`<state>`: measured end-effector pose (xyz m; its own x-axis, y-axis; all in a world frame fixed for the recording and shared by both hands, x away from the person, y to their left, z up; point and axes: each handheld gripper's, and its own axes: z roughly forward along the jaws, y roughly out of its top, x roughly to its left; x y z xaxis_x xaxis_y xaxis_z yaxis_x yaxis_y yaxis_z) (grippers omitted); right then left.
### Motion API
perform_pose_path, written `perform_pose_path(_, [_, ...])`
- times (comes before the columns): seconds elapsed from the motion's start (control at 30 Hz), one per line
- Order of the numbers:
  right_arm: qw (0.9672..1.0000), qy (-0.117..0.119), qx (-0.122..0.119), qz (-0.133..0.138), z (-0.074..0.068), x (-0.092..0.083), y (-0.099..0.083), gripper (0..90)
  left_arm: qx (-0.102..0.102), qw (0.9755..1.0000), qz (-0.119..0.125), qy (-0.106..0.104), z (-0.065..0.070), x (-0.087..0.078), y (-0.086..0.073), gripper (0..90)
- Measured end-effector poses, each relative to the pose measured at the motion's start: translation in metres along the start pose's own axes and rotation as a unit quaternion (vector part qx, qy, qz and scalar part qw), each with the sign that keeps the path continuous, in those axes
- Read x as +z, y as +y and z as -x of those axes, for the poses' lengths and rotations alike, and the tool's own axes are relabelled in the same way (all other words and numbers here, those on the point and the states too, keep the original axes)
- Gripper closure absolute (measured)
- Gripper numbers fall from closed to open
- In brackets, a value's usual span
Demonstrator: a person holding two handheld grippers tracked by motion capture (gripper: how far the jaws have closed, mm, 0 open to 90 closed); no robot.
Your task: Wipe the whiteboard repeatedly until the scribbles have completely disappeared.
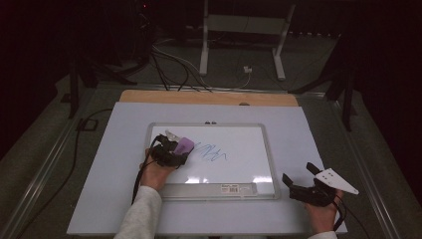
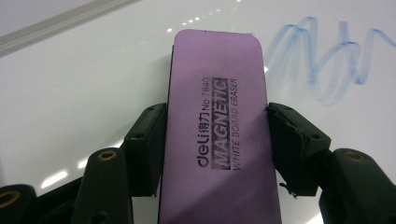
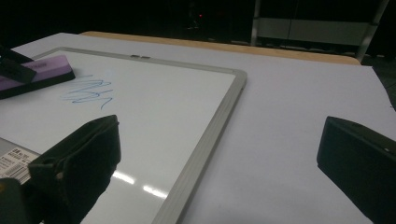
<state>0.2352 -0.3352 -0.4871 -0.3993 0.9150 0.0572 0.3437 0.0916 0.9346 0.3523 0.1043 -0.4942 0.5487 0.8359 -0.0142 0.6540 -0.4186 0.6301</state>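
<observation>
- Whiteboard (image 1: 259,130) lies on my pale table (image 1: 109,164); dark room behind.
- Left gripper (image 2: 217,135) clamps the purple eraser (image 2: 217,116) beside blue scribble (image 2: 327,65).
- Right gripper (image 3: 219,158) rests with jaws apart.

eraser (image 2: 217,135): purple, black print | scribble (image 2: 327,60): blue | whiteboard (image 1: 267,149): white, grey frame

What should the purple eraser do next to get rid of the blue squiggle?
Probably slide sideways onto the blue squiggle. The left hand-held gripper is clamped on the purple eraser, which sits on the whiteboard just beside the marks, not yet over them.
</observation>
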Motion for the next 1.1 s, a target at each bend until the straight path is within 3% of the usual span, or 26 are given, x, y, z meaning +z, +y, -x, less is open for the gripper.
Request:
perform_pose_path(0.1, [1.0000,0.000,0.001,0.000,0.000,0.000,0.000,0.2,0.019,0.9997,-0.001,-0.018,0.012,0.000,0.000,42.1])
perform_pose_path(0.2, [1.0000,0.000,0.001,0.000,0.000,0.000,0.000,0.2,0.044,0.9967,-0.001,-0.068,0.025,0.000,-0.001,42.1])
perform_pose_path(0.27, [1.0000,-0.001,0.001,0.000,0.000,0.000,0.000,0.2,0.052,0.9964,0.001,-0.068,0.031,0.000,-0.001,42.1])
perform_pose_path(0.33, [1.0000,-0.001,0.001,0.000,0.000,-0.001,0.000,0.2,0.048,0.9963,-0.001,-0.071,0.028,0.001,-0.001,42.1])
perform_pose_path(0.47, [1.0000,-0.002,0.002,0.001,0.001,-0.001,0.000,0.2,0.033,0.9984,0.001,-0.047,0.019,0.002,0.001,42.1])
perform_pose_path(0.6, [1.0000,-0.003,0.003,0.001,0.002,-0.002,0.000,0.2,0.003,0.9998,0.002,-0.018,0.002,0.003,0.003,42.1])
perform_pose_path(0.8, [1.0000,-0.003,0.003,0.001,0.002,-0.002,0.000,0.3,-0.039,0.9989,0.006,0.025,-0.019,0.004,0.003,42.1])
perform_pose_path(0.9, [1.0000,-0.002,0.002,0.001,0.002,-0.001,0.000,0.2,-0.051,0.9984,0.008,0.023,-0.023,0.005,0.004,42.1])
perform_pose_path(1.1, [1.0000,-0.002,0.001,0.000,0.001,-0.001,0.000,0.2,-0.044,0.9989,0.005,0.018,-0.018,0.006,0.005,42.1])
